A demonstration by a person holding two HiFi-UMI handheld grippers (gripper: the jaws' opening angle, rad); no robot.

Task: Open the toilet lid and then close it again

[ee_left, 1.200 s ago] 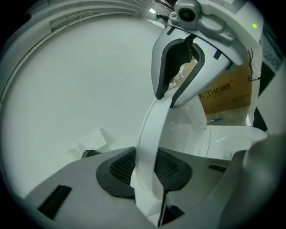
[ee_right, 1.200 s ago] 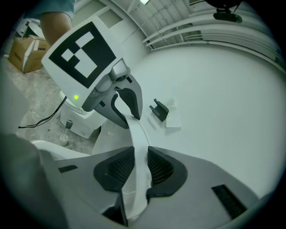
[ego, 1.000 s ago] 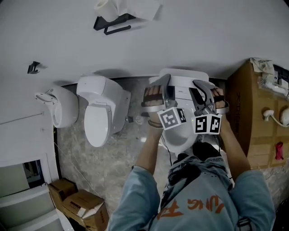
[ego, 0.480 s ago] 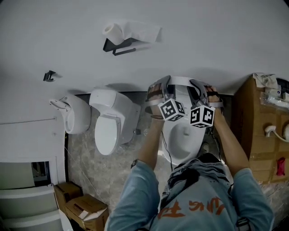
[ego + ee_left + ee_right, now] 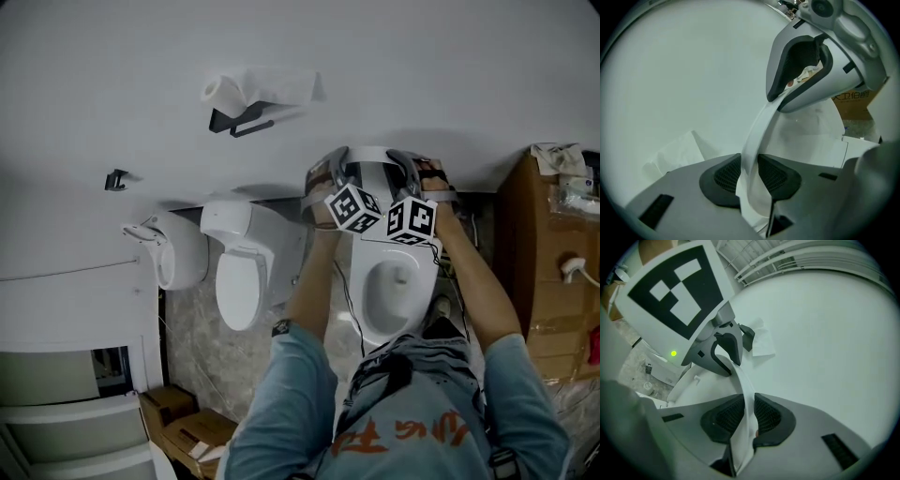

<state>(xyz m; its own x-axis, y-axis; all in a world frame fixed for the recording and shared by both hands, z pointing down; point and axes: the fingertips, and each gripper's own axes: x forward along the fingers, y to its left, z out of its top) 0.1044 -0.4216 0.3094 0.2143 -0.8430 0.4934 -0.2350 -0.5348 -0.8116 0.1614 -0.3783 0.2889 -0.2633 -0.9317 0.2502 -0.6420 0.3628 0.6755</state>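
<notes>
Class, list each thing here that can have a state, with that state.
toilet lid: raised
left gripper: shut on toilet lid
right gripper: shut on toilet lid, jaws just closed tighter
toilet bowl: uncovered
neighbouring toilet: lid down
toilet paper roll: on holder, sheet hanging

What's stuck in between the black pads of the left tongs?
The thin white edge of the toilet lid. The left gripper view shows the left tongs pinching it, both pads pressed against it.

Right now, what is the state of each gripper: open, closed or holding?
Left gripper: closed on the edge of the white plastic toilet lid.
Right gripper: closed on the same lid; its jaws have just been closing.
</notes>
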